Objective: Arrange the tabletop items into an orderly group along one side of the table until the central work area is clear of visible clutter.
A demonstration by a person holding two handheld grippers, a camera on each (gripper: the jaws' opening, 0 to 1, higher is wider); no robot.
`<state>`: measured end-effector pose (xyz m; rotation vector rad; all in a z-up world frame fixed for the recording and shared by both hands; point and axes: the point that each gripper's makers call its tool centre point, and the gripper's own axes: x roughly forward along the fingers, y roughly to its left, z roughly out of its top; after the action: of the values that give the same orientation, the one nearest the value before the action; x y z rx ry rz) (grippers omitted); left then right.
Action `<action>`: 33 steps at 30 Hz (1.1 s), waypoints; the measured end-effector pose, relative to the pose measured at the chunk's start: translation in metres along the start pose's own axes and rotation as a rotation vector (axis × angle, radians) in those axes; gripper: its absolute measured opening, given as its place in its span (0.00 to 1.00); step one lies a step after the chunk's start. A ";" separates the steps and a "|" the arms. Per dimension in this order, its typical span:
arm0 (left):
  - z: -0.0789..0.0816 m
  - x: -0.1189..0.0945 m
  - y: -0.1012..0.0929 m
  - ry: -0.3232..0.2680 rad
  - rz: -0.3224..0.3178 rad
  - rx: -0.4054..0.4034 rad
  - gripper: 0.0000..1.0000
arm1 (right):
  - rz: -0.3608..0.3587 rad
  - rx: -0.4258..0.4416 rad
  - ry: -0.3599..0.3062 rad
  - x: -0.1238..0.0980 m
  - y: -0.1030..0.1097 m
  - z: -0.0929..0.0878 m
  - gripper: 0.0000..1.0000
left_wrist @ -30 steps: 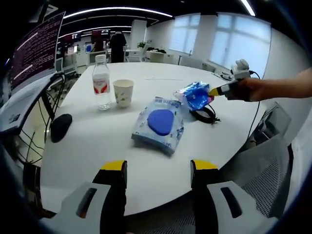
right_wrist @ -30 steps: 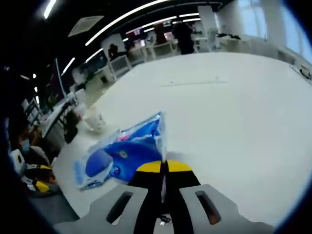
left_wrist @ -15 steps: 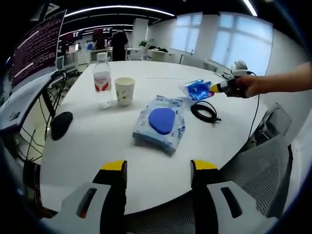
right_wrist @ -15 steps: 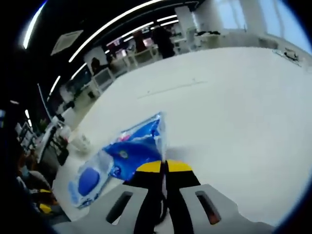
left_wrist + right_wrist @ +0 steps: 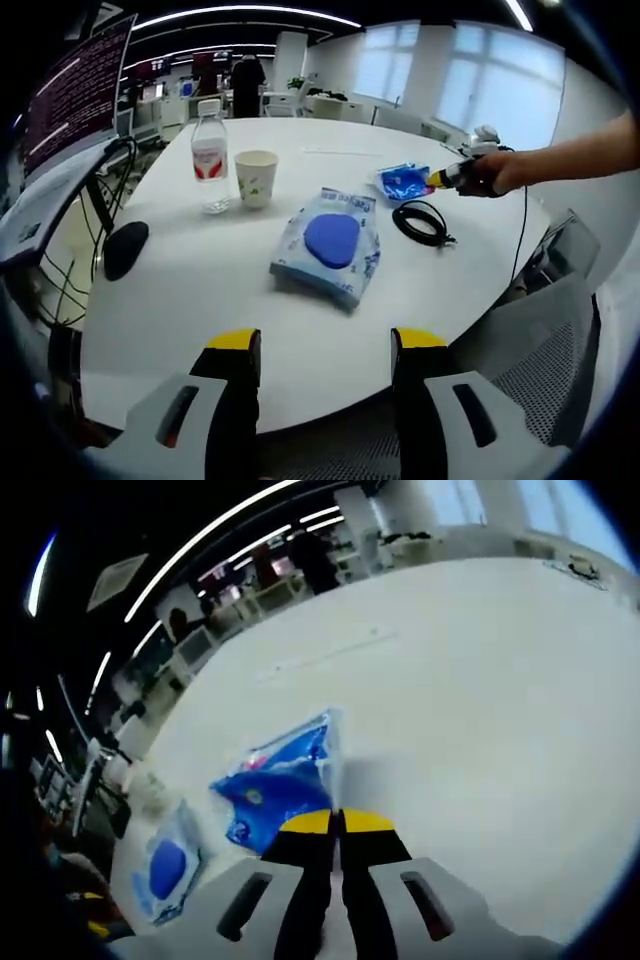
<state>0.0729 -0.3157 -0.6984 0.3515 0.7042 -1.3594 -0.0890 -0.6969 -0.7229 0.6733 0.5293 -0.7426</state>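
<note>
My right gripper [image 5: 336,825] is shut on a small blue plastic packet [image 5: 281,783], held just above the white table [image 5: 480,680]. In the left gripper view that gripper [image 5: 448,179] and packet [image 5: 404,184] are at the table's far right, in a person's hand. A larger blue wipes pack [image 5: 330,243] lies mid-table, and it is low on the left as the wipes pack [image 5: 165,868] in the right gripper view. A water bottle [image 5: 209,155] and paper cup [image 5: 256,178] stand upright at the far left. A coiled black cable [image 5: 421,222] lies near the packet. My left gripper [image 5: 323,352] is open at the near edge.
A black mouse [image 5: 125,249] lies near the table's left edge, with monitors [image 5: 70,95] and cables beyond it. A mesh chair [image 5: 540,340] stands at the right. Desks and a standing person [image 5: 244,88] are in the background.
The right gripper has carried the blue packet farther out to the table's far right side, off the coiled cable. The left gripper has stayed put.
</note>
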 end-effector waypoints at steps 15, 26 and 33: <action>-0.011 0.004 -0.001 0.060 0.003 0.027 0.51 | -0.003 -0.007 0.057 0.021 -0.014 -0.001 0.00; -0.012 0.002 0.008 0.063 0.048 0.015 0.51 | 0.001 -0.040 0.090 0.010 -0.025 -0.003 0.05; -0.011 0.001 0.011 0.061 0.074 0.026 0.51 | 0.011 -0.060 0.078 0.000 -0.030 0.002 0.06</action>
<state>0.0805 -0.3076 -0.7087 0.4375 0.7177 -1.2928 -0.1113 -0.7142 -0.7322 0.6512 0.6165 -0.6899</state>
